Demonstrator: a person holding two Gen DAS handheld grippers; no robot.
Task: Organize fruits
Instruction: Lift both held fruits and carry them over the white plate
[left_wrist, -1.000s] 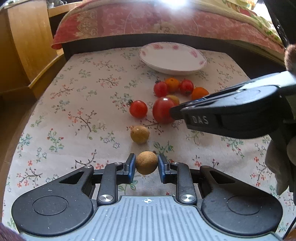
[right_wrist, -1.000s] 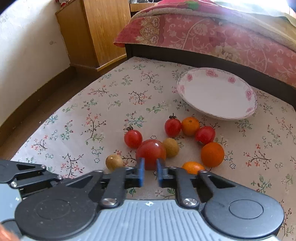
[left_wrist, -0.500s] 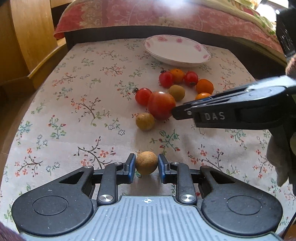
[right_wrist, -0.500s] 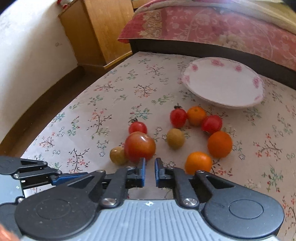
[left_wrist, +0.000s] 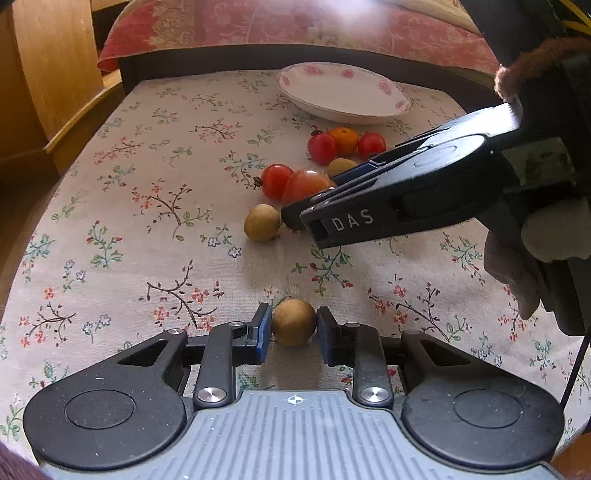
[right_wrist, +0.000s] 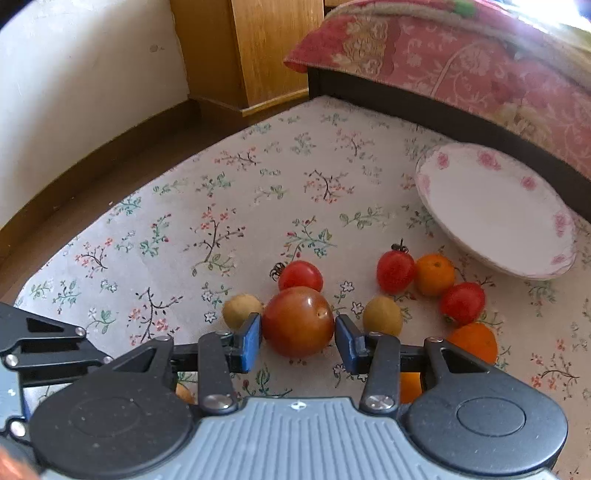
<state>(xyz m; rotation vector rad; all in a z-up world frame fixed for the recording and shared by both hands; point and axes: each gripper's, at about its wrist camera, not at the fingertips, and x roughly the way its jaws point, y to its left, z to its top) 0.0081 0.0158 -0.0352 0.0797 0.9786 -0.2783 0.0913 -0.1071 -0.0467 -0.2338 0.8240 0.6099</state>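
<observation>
Left gripper (left_wrist: 294, 334) pinches a longan (left_wrist: 294, 321); right gripper (right_wrist: 298, 341) spread around big tomato (right_wrist: 297, 321), contact unclear, lower orange (right_wrist: 410, 386) mostly hidden.

Both cameras sit low behind their own jaws, looking forward across the floral tabletop (left_wrist: 110, 229) toward the bed (right_wrist: 480, 74). Both views share the plate (left_wrist: 343, 96) and the close-lying large tomato (right_wrist: 297, 321).

My view: a home bedroom, with quilted bed (right_wrist: 480, 70), wooden nightstand (right_wrist: 258, 51), floral-clothed table (right_wrist: 221, 206).
</observation>
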